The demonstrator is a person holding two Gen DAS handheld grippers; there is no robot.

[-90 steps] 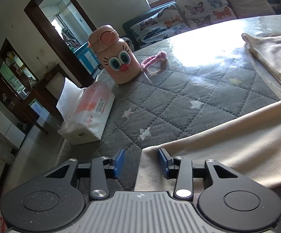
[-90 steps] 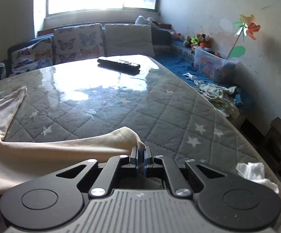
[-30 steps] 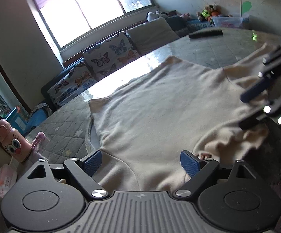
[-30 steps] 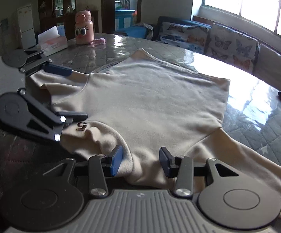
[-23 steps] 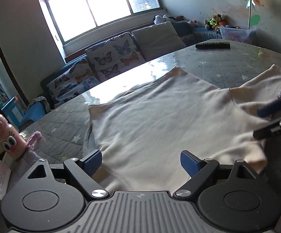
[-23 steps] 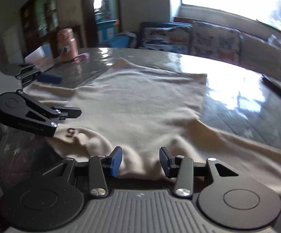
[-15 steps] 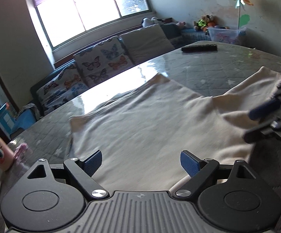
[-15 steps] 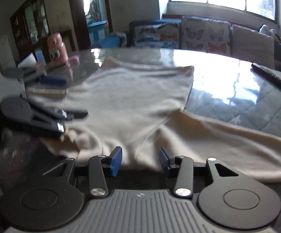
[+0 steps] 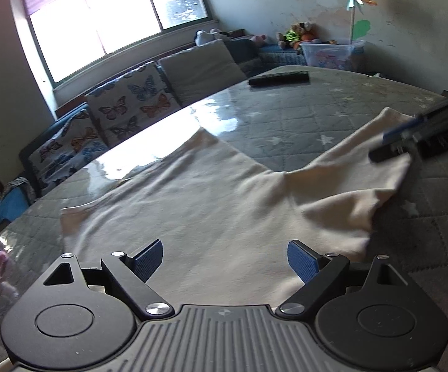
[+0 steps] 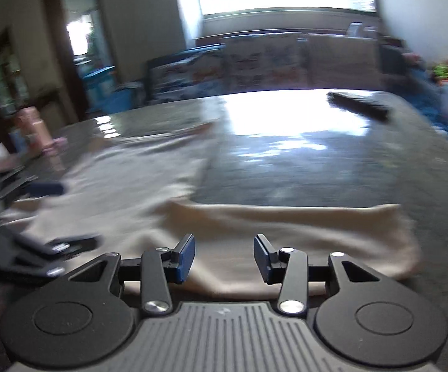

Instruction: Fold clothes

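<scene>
A cream long-sleeved top (image 9: 211, 204) lies spread on the grey quilted table, one sleeve (image 9: 357, 167) stretched to the right. My left gripper (image 9: 225, 259) is wide open just above the garment's near edge, holding nothing. My right gripper (image 10: 224, 255) is open over the sleeve (image 10: 301, 226), nothing between its blue pads. Its fingers (image 9: 410, 130) show in the left wrist view at the right, over the sleeve's end. The left gripper (image 10: 37, 217) appears blurred at the left of the right wrist view.
A black remote (image 9: 279, 78) lies at the table's far side. Butterfly cushions (image 9: 130, 102) line a sofa under the window. A pink bottle (image 10: 33, 130) and tissue pack stand at the table's far left. A storage box with toys (image 9: 332, 54) sits by the wall.
Both grippers have swung rightwards along the garment. The right gripper has moved out over the sleeve, its view now blurred by motion. Both stay open.
</scene>
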